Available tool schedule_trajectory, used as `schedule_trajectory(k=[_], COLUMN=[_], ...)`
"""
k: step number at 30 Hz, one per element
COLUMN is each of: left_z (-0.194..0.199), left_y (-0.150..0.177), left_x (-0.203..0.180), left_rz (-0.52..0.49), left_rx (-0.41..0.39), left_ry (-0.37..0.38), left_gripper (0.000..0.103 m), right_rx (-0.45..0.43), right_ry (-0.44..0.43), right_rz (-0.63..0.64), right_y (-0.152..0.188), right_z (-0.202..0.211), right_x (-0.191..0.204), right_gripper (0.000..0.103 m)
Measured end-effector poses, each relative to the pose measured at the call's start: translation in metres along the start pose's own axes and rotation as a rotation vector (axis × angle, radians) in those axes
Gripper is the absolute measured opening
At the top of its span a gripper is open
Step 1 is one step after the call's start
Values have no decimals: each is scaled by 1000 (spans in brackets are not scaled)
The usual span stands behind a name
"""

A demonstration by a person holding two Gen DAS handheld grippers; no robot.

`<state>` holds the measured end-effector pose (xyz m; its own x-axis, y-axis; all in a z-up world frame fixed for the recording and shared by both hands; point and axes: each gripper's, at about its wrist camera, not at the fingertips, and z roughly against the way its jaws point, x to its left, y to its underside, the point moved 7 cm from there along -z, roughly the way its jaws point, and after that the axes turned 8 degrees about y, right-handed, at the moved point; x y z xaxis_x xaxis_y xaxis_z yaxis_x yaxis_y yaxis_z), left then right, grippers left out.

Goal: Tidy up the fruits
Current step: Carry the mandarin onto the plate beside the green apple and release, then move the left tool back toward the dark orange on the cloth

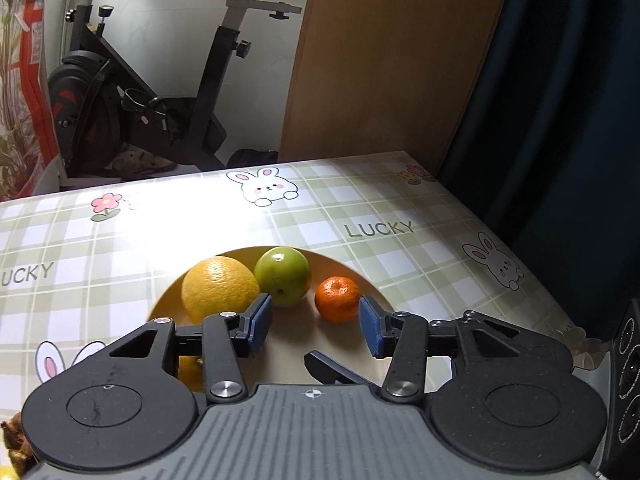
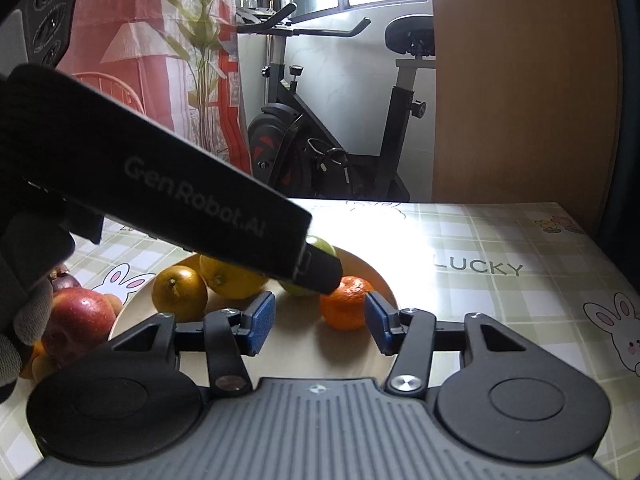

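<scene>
A tan plate [image 1: 376, 292] on the checked tablecloth holds a large yellow citrus [image 1: 218, 288], a green apple [image 1: 282, 276] and a small mandarin [image 1: 338, 298]. My left gripper [image 1: 316, 328] hovers open just in front of them, with only bare plate between its blue pads. In the right wrist view the right gripper [image 2: 320, 320] is open too, and the mandarin [image 2: 344, 308] sits just beyond its right pad, not squeezed. A brown-yellow round fruit [image 2: 180, 292] and the yellow citrus [image 2: 232, 280] lie on the plate [image 2: 132, 312]. The left tool's black housing [image 2: 180, 184] hides most of the green apple [image 2: 324, 246].
Off the plate at the left lie a red apple [image 2: 80, 320], a dark purple fruit [image 2: 64, 280] and small brown fruits. A gloved hand [image 2: 28, 320] is at the left edge. An exercise bike [image 2: 332, 140] and a wooden panel [image 1: 380, 60] stand behind the table.
</scene>
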<state>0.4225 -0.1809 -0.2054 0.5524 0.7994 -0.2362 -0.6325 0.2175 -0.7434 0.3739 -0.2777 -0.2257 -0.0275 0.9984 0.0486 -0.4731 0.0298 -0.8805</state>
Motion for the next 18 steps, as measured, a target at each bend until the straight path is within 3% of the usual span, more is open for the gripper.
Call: schedule_trajectory(k=[3,9,18], left_z=[20,64,111], left_y=[0,0,10], left_x=[5,19,38], left_rz=[-4,1,9], left_rx=[-24,-79,-120], left_ry=[-28,-65,-145], left_gripper=[60,61,61], right_rx=[4,-10,10], right_ry=[-29,-50,-68], right_rz=[-16,-1,-103], right_y=[0,-11,-24], right_z=[12,32,47], right_x=[8,28,46], right_gripper=[53,54,54])
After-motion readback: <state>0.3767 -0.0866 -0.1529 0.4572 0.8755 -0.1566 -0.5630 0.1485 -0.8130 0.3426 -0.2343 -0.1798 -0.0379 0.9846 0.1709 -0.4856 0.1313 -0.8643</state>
